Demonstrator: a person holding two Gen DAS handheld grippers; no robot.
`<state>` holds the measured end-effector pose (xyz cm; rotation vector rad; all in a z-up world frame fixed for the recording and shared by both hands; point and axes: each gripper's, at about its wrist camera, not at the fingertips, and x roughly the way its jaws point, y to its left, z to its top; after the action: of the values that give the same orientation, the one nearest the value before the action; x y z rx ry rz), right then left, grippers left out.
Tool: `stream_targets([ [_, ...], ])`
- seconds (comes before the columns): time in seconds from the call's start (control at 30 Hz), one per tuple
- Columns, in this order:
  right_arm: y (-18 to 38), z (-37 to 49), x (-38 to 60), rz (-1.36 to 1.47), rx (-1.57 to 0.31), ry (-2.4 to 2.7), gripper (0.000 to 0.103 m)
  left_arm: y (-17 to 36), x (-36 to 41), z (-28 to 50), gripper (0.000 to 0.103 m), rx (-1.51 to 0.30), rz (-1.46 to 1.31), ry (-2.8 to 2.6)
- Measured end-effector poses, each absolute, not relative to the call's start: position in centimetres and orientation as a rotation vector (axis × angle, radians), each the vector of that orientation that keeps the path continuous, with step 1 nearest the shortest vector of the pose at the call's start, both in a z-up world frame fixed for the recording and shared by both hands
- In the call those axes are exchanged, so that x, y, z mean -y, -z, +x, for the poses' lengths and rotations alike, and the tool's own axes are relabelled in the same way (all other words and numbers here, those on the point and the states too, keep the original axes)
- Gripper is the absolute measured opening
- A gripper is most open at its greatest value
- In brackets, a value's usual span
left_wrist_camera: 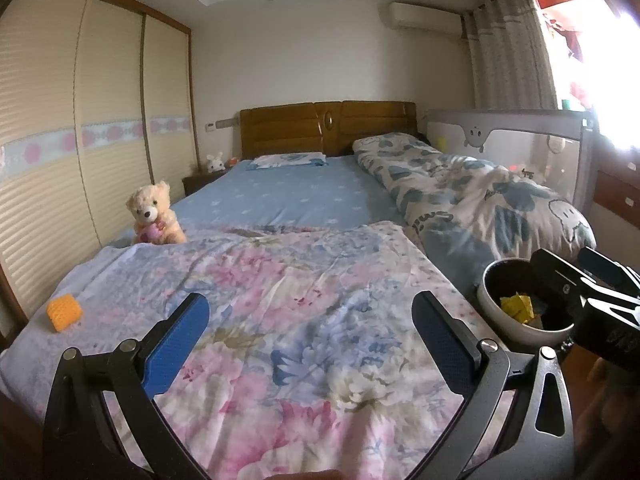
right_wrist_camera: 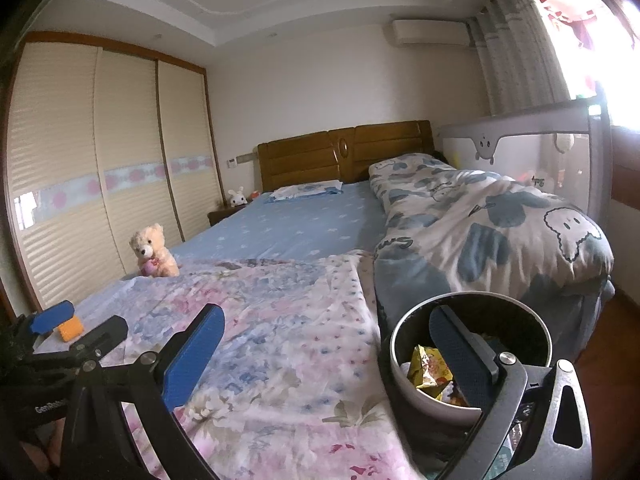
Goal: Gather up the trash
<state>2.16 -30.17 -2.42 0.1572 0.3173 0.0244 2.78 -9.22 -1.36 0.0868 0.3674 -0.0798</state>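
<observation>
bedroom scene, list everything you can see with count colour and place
trash bin: 1, white outside, dark inside, right of the bed foot, yellow wrappers inside
orange block: 1, on floral quilt, left edge
teddy bear: 1, beige, left bed edge
blue sheet: 1, bed middle
cartoon duvet: 1, white and blue, bunched on right
headboard: 1, brown wood
white bunny toy: 1, nightstand
wardrobe: 1, cream
bed rail: 1, grey, right
left tool: open, above the quilt
right tool: open, one finger in front of the bin's opening
</observation>
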Motion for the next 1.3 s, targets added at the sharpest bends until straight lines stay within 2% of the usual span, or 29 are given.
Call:
stream_targets([
  [1.3,2.09,1.88,29.71,0.164,-0.307,-0.051,0.103,1.16,9.23,2.58,0.103,-0.359,0.087,0.086],
])
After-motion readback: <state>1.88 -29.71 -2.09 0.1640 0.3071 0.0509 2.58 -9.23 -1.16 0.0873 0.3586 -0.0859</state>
